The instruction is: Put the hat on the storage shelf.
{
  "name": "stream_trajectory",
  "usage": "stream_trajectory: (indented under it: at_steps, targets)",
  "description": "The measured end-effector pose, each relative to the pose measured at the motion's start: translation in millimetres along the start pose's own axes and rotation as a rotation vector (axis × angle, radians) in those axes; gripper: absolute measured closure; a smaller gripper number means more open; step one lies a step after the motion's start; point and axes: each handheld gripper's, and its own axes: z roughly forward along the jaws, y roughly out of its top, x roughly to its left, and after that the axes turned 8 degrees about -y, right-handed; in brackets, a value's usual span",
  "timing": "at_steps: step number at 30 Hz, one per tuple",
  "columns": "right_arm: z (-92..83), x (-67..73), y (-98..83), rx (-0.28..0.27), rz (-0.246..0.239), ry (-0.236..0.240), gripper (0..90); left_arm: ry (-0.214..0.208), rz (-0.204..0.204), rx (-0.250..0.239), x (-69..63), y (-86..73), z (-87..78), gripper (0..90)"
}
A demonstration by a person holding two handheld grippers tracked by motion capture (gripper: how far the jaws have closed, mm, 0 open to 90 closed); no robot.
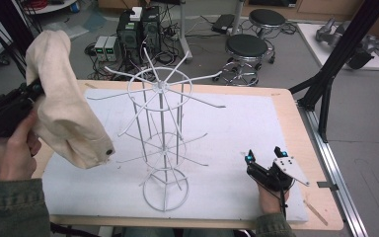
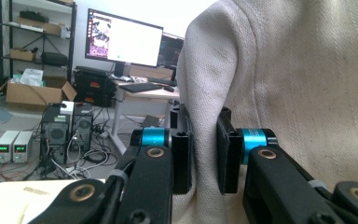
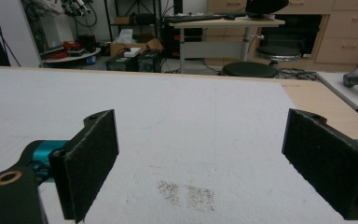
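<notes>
Cap (image 1: 64, 106), cream cloth, hangs in the air at the left of the tabletop (image 1: 256, 123), beside the white wire rack (image 1: 162, 138). Left gripper (image 2: 204, 154) fingers clamped on a fold of its fabric. Right gripper (image 1: 265, 156) rests low at the right, fingers wide apart, holding nothing. Risks: thin pinch could slip; a swinging cap could snag a rack arm and tip the rack.
</notes>
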Motion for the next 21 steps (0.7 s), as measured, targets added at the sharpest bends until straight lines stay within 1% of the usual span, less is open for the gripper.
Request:
stream_trajectory:
  at_steps: [3,4,6,10,11,13,15,21]
  targets:
    - [-0.1,0.1,0.0,0.001,0.001,0.001,9.7,-0.005,0.018,-0.025,-3.9,5.0,2.6,79.4]
    - [-0.1,0.1,0.1,-0.001,0.0,0.003,9.7,-0.005,0.018,-0.025,-3.9,5.0,2.6,79.4]
    - [-0.4,0.4,0.1,0.002,0.004,0.003,9.7,-0.011,0.026,-0.041,-6.0,7.8,3.1,79.4]
    - [0.2,-0.1,-0.1,0.005,-0.001,0.006,9.7,-0.031,0.044,-0.071,-9.5,14.0,4.6,79.4]
    - [0.3,0.3,-0.1,0.005,0.001,0.006,9.7,-0.041,0.051,-0.085,-11.1,16.4,5.1,79.4]
    - [-0.1,0.5,0.0,0.003,0.0,0.007,9.7,-0.042,0.059,-0.089,-12.2,17.3,5.2,79.2]
    - [0.0,0.3,0.0,0.004,0.001,0.007,9.7,-0.046,0.068,-0.103,-14.4,19.3,6.0,79.1]
    - [-0.1,0.4,0.0,0.005,0.003,0.008,9.7,-0.058,0.075,-0.103,-16.1,21.3,7.8,79.1]
